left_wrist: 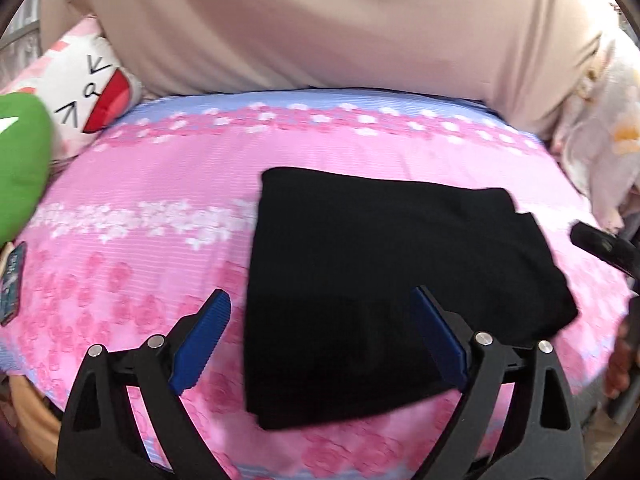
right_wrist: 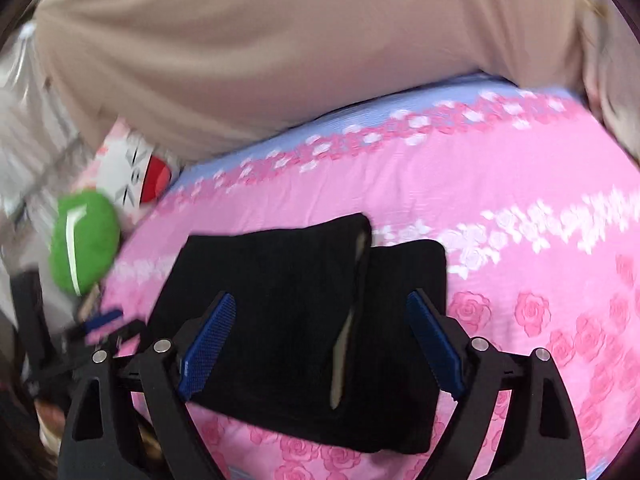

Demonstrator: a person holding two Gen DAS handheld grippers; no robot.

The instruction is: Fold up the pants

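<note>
The black pants (left_wrist: 384, 280) lie folded into a compact stack on the pink flowered bedsheet (left_wrist: 152, 208). My left gripper (left_wrist: 320, 308) is open and empty, hovering above the stack's near left edge. In the right wrist view the pants (right_wrist: 280, 320) show two folded layers with a pale inner band along the fold. My right gripper (right_wrist: 322, 314) is open and empty, above the stack. The right gripper's black body (left_wrist: 600, 246) shows at the right edge of the left wrist view. The left gripper (right_wrist: 104, 320) shows blurred at the left of the right wrist view.
The person's beige top (left_wrist: 320, 24) fills the far side of the bed. A green plush (left_wrist: 20, 160) and a white cartoon pillow (left_wrist: 88, 92) lie at the left. A flowered white cloth (left_wrist: 608, 152) lies at the right. A small dark card (left_wrist: 12, 284) lies at the left edge.
</note>
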